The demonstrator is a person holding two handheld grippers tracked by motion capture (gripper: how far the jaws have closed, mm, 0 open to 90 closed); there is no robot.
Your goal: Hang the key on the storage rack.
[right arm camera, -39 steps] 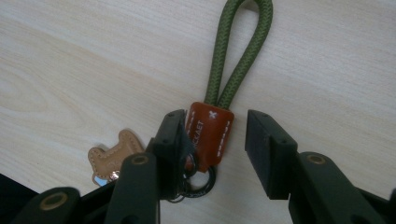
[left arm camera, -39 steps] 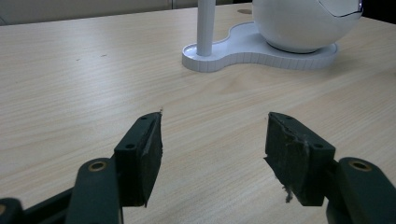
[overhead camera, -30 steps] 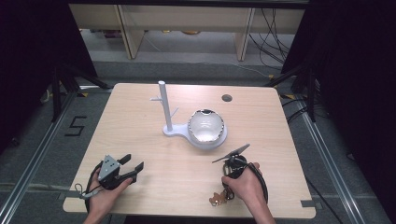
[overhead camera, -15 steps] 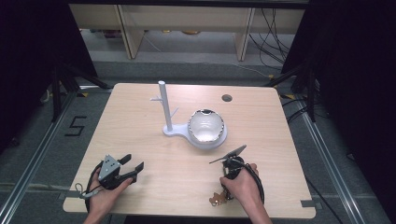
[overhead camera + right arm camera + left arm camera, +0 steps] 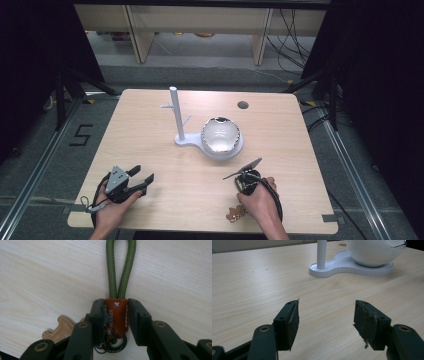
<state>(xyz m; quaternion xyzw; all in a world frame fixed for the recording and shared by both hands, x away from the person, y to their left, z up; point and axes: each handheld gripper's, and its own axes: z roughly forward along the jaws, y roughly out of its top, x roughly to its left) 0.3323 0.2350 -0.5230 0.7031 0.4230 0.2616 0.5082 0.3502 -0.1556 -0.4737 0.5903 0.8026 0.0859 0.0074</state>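
My right gripper (image 5: 116, 312) is shut on the orange leather tag (image 5: 117, 315) of a keychain; its jaws have just been closing on that tag. A green cord loop (image 5: 121, 267) runs from the tag away across the wood. Metal rings (image 5: 113, 345) and a tan leather charm (image 5: 58, 331) hang at the near end. In the high view the charm (image 5: 233, 215) lies beside the right hand (image 5: 257, 202) near the front edge. My left gripper (image 5: 143, 174) (image 5: 327, 312) rests at the front left, open, with bare wood between its pads.
A white stand with a pegged post (image 5: 175, 112) and a round white bowl (image 5: 221, 137) on a shared base (image 5: 342, 265) stands mid-table. A small round hole (image 5: 243, 105) is at the back right. Cables and shelf legs lie beyond the table's (image 5: 300, 150) far edge.
The right gripper's top plate has tilted a little in the high view. Both hands stay where they were.
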